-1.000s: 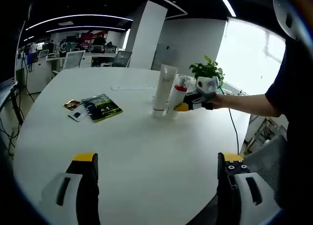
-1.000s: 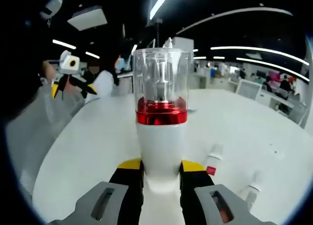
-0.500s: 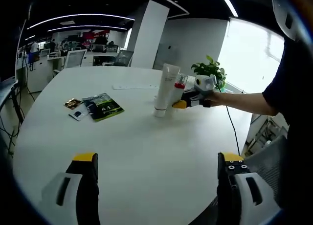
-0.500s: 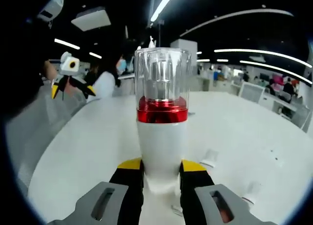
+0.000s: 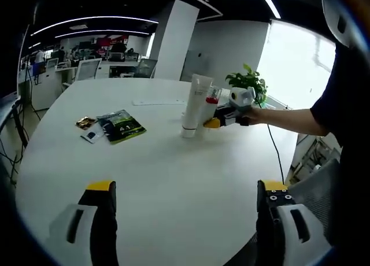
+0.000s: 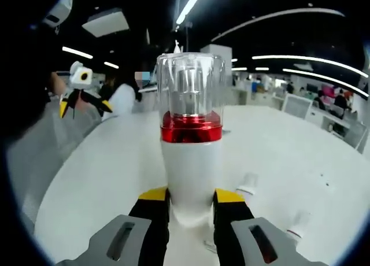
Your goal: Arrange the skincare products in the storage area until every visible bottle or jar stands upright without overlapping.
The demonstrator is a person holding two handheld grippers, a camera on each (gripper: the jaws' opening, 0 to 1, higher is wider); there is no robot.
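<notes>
The right claw [image 6: 185, 205] is gripping the upright pump bottle [image 6: 191, 141] beside the standing tube [image 5: 194, 106] at centre frame; the left claw [image 5: 185, 205] is hanging open, and small tubes [image 6: 247, 184] are lying on the counter [image 5: 173, 179], unsorted.

My left gripper view looks across the table [image 5: 173, 179] from its near edge. My right gripper view faces back, close on the bottle [image 6: 191, 144]; both share the tabletop

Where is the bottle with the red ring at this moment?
In the right gripper view the red-ring bottle stands upright in the right claw; in the left gripper view it is beside the tall white tube on the table.
</notes>
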